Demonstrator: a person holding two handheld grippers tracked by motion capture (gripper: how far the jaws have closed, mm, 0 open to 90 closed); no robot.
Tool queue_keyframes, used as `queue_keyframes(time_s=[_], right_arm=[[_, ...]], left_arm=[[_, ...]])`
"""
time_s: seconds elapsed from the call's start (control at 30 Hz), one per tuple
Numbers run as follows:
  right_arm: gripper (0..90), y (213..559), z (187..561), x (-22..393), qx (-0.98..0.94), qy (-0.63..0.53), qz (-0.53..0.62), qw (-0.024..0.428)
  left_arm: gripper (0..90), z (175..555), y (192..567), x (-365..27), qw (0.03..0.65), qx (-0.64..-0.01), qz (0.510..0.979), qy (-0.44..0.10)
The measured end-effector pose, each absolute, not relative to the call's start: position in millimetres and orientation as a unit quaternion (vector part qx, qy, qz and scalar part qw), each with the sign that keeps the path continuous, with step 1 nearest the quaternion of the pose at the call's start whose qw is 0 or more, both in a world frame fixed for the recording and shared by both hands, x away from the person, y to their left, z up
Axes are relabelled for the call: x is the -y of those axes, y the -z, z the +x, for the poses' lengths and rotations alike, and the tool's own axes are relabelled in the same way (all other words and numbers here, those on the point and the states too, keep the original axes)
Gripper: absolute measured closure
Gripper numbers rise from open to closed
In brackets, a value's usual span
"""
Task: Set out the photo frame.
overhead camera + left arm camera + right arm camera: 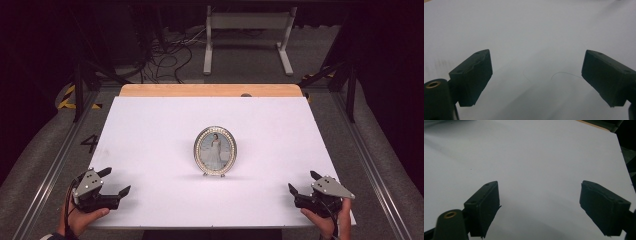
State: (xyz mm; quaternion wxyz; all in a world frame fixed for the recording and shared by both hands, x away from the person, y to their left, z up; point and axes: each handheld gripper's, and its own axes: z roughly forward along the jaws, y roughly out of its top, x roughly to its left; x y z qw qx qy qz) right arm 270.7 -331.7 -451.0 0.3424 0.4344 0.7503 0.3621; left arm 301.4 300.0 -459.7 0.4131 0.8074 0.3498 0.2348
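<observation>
Because it is standing upright mid-tabletop [150, 125], well apart from both claws, I am logging the oval picture frame [215, 150] as light, rigid and fragile: glazed front, beaded metal rim probably slippery, small feet making it tippy. I am judging the side edges the best hold. Left claw [114, 181] and right claw [302, 182] are both resting spread, gripping nothing.

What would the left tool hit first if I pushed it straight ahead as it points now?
Probably nothing: the left tool, open, points across bare white table. Its line seems to pass in front of the oval photo frame, though depth is unclear.
</observation>
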Motion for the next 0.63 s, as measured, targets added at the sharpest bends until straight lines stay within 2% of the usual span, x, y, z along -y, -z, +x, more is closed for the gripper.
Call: queue_keyframes(time_s=[0.63], right_arm=[[16.1,452.0,272.2,330.4,-0.752,-0.363,0.433,0.338]], left_arm=[[10.5,302.9,460.2,-298.8,0.411,-0.351,0.809,-0.231]])
